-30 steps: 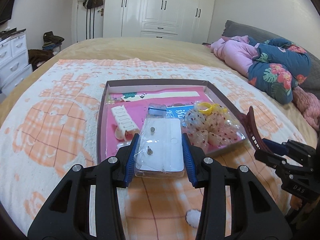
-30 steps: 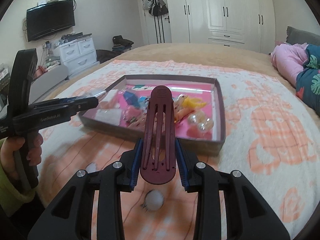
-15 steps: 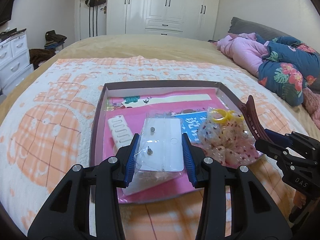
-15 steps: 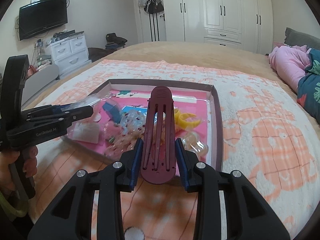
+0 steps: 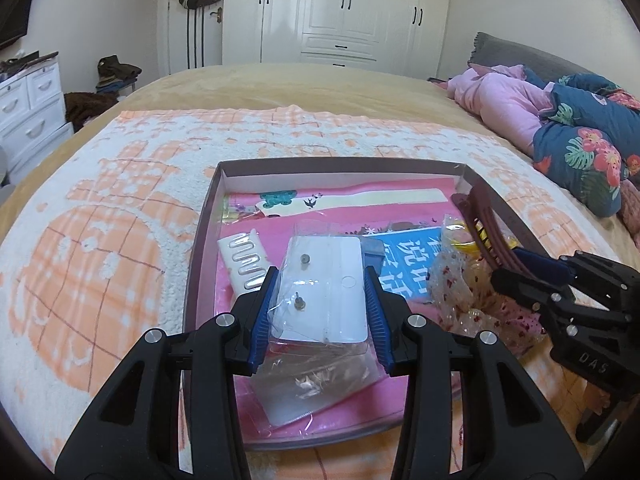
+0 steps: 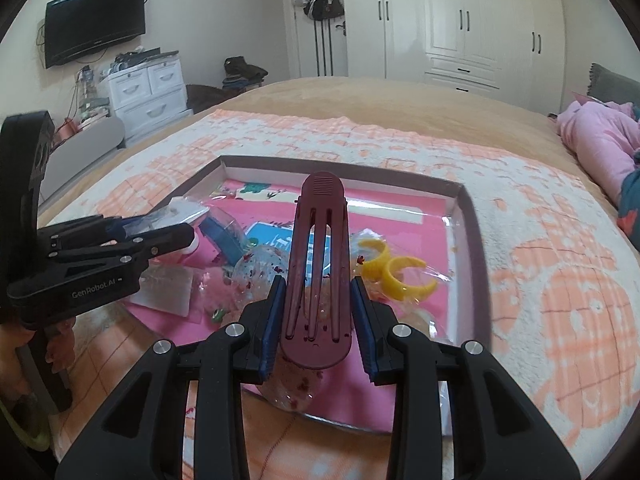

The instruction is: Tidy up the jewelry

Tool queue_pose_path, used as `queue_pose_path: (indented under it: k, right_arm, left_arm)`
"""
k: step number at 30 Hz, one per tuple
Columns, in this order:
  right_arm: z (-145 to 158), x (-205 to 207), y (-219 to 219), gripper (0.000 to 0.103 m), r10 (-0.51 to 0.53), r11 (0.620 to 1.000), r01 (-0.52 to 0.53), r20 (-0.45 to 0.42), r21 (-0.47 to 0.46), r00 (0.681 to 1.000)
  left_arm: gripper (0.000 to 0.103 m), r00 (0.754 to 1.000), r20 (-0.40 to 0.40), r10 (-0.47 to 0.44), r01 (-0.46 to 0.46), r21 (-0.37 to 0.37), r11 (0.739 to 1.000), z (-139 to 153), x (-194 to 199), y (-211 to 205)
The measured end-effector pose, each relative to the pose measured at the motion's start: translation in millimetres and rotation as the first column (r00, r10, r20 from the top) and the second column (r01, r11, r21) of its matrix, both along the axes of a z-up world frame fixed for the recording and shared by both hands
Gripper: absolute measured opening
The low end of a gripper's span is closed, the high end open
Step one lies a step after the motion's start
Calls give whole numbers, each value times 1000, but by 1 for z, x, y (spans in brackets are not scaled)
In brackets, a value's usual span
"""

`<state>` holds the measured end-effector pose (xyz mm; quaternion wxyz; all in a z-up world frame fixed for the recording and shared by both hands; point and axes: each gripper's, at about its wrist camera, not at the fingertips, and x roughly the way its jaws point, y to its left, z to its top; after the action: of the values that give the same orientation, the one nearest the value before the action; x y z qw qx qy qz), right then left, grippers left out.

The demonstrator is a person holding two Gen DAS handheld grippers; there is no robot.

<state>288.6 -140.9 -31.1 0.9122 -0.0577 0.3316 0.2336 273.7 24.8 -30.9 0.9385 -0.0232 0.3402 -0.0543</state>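
Observation:
A shallow brown-rimmed box [image 5: 202,216] with a pink floor lies on the bed; it also shows in the right wrist view [image 6: 474,232]. My left gripper [image 5: 320,312] is shut on a clear packet with an earring card [image 5: 326,288], held over the box's near left part. My right gripper [image 6: 316,320] is shut on a maroon hair clip [image 6: 318,264], held over the box's near right part; the clip also shows in the left wrist view [image 5: 486,228]. In the box lie a white hair clip [image 5: 244,260], yellow rings in plastic [image 6: 394,274] and a speckled clear bag [image 5: 452,284].
The box sits on an orange-and-white blanket [image 5: 100,240] over a tan bedspread. A pile of pink and floral bedding [image 5: 560,120] lies at the right. White drawers [image 6: 148,92] and a wardrobe [image 5: 340,12] stand beyond the bed.
Both grippers have moved forward over the box with their loads. The packet and the maroon clip now hang above the box's floor instead of short of its near rim.

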Motion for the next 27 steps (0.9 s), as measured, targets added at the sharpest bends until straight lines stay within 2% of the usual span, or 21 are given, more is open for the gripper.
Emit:
queue_pose_path:
  k: [9, 18, 21, 22, 24, 27]
  right_arm:
    - [-6, -2, -2, 33, -2, 1000, 2, -14, 18, 1000]
    - [-1, -18, -18, 49, -45, 997, 45, -7, 68, 999]
    - [1, -26, -25, 53, -62, 995, 61, 2, 74, 998]
    - [3, -29, -27, 55, -68, 995, 67, 7, 76, 998]
    - [6, -34, -30, 63, -80, 994, 79, 15, 80, 997]
    - [13, -43, -37, 66, -102, 991, 99, 34, 93, 994]
  left_arm:
    - [33, 1000, 2, 3, -3, -3, 1000, -1, 1, 1]
    - [34, 1000, 9, -14, 14, -12, 1000, 3, -5, -3]
    - [37, 1000, 15, -17, 17, -10, 1000, 4, -10, -5]
    - [42, 1000, 19, -17, 17, -12, 1000, 6, -11, -6]
    - [46, 1000, 25, -16, 17, -14, 1000, 8, -16, -6]
    - [52, 999, 34, -13, 14, -21, 1000, 11, -23, -7]
